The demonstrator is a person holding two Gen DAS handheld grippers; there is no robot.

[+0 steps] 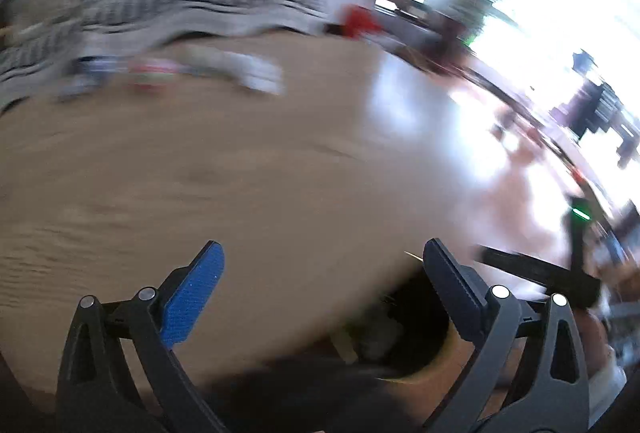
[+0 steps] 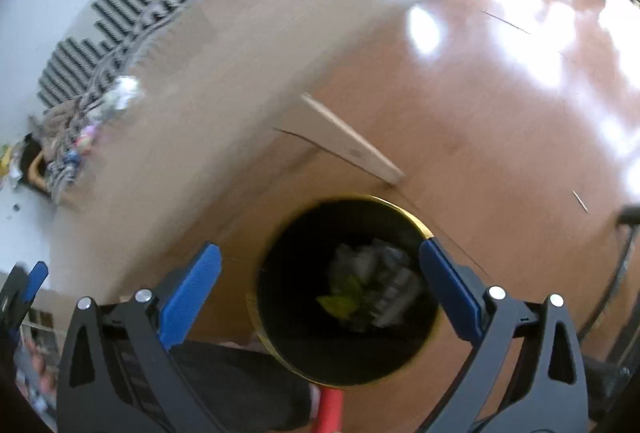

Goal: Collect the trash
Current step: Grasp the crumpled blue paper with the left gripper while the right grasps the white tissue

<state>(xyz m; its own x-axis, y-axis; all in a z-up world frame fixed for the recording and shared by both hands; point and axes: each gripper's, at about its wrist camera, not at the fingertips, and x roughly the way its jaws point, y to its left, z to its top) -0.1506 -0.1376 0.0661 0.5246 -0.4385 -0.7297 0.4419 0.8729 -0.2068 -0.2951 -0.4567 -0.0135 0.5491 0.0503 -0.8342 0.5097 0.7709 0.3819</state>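
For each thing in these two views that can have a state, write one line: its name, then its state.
Left gripper: open, nothing between its fingers.
Right gripper: open, empty, above the bin.
Black bin: upright, uncovered, on the floor beside the table.
Crumpled trash: lying inside the bin.
Wooden table: some litter left at its far edge.

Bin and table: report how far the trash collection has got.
Done: crumpled trash lies inside the bin. In hand: nothing; the left tool and the right tool are both open and empty, the right one above the bin. Left: more scraps sit at the far edge of the table, by the striped cloth.
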